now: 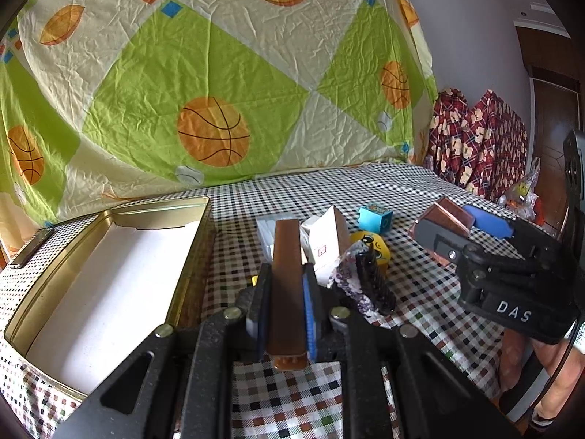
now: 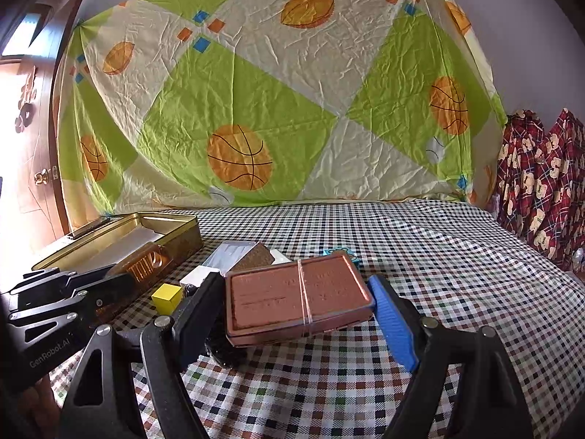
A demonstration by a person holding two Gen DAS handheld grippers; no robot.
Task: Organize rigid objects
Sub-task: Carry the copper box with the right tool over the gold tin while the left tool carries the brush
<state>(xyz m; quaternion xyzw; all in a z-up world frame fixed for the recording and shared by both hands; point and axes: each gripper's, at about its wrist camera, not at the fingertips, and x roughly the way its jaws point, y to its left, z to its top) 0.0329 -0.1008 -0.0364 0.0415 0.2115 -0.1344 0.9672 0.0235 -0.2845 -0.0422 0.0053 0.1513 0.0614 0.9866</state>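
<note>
Left wrist view: left gripper [image 1: 287, 281] clamped tight on a flat brown translucent plastic bar [image 1: 287, 285], held edge-up between the pads, raised over the checked tablecloth [image 1: 384, 190]. To its left, near, the open gold rectangular tin [image 1: 109, 263] with a white lining, lying on the cloth. Just beyond the bar: a white carton [image 1: 327, 241], a yellow smiley ball [image 1: 373, 247], a cyan cube [image 1: 374, 218], a black ribbed piece [image 1: 374, 281] on purple-white wrapping. Only this view shows the ball and the ribbed piece clearly.

The right gripper [image 1: 460, 225] appears at the right of this view, holding a copper-brown rectangular case [image 1: 444, 216].

Right wrist view: the right gripper [image 2: 298, 305] stands wide, black pad at the left end of the case [image 2: 298, 296] and blue pad at its right end; the case sits level between them, a thin band around its middle, lifted off the cloth [image 2: 438, 248]. This view alone shows the case's embossed top and a small yellow cube [image 2: 167, 296] on the cloth, near left. The left gripper [image 2: 120, 278] shows far left with the brown bar [image 2: 144, 265] in front of the tin [image 2: 175, 236].

Surface: table under small multicolour check cloth. Room: a wrinkled green-and-cream sheet printed with basketballs [image 2: 278, 109] hangs behind; red bear-print fabric [image 2: 541, 183] at far right; a wooden door [image 2: 33, 146] at left.
</note>
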